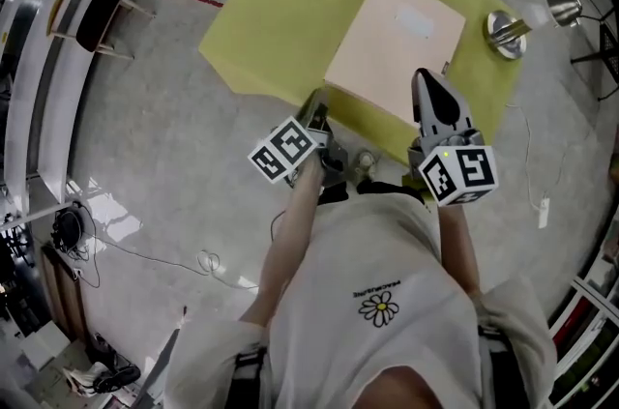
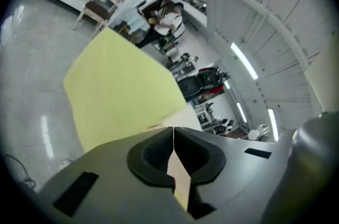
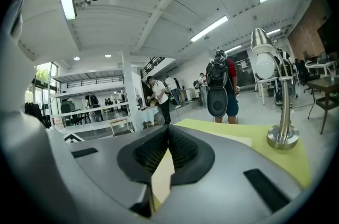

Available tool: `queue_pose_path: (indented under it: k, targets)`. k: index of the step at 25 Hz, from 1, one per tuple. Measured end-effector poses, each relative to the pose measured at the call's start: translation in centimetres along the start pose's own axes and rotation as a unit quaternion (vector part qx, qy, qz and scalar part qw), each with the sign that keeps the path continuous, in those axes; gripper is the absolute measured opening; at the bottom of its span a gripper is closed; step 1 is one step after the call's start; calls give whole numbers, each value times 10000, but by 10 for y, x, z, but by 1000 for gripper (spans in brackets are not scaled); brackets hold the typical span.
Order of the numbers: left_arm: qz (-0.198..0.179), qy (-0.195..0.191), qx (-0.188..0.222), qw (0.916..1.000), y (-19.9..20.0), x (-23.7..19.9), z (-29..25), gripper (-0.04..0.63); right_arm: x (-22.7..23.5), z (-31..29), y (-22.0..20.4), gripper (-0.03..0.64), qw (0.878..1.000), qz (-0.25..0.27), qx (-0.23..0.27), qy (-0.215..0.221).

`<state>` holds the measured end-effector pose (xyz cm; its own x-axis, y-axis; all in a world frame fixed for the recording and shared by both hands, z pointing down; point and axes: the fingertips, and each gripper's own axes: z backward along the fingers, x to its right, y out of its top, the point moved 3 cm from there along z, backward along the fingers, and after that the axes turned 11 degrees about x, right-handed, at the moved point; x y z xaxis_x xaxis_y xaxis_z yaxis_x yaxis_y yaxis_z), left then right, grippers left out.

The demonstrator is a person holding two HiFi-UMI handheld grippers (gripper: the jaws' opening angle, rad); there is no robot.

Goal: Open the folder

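Lying closed on the one yellow table [image 1: 276, 25], a single beige folder [image 1: 397, 44] is sitting beside one silver lamp [image 1: 508, 32]. Two grippers are hovering at its near edge, the left gripper [image 1: 316, 104] and the right gripper [image 1: 424, 78], both with jaws together, gripping nothing.

Bright overhead; ceiling strip lights [image 3: 209, 28], floor [image 1: 102, 204] glare, fisheye corners dark.

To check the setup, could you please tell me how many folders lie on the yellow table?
1: a pale beige rectangular folder lies flat on the yellow table, left of the silver desk lamp. None seems hidden.
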<state>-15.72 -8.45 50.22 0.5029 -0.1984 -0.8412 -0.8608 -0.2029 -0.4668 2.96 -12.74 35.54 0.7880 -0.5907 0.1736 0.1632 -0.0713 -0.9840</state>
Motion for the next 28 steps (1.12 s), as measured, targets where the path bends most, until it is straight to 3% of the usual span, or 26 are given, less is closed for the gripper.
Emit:
queue_pose_path:
  k: [3, 5, 9, 13, 20, 23, 28]
  targets:
    - [551, 37, -776, 9955, -40, -12, -3, 24, 6, 7, -5, 12, 9998, -152, -98, -88]
    - [965, -88, -1094, 9893, -56, -12, -6, 104, 12, 14, -6, 12, 9995, -195, -118, -197]
    - [1009, -53, -1540, 9829, -75, -13, -12, 126, 23, 27, -7, 12, 9984, -317, -76, -463]
    - [1323, -55, -1686, 9767, -85, -13, -21, 141, 32, 36, -5, 12, 9965, -444, 4, -710]
    - [1506, -274, -1672, 9740, -94, -8, -27, 163, 49, 49, -7, 12, 9949, -463, -8, -893]
    - [1980, -537, -1894, 9602, -105, -7, -27, 176, 54, 50, -11, 12, 9947, -472, -81, -911]
    - [3367, -839, -1748, 9214, -115, -7, -28, 160, 52, 51, -16, 12, 9949, -509, -126, -865]
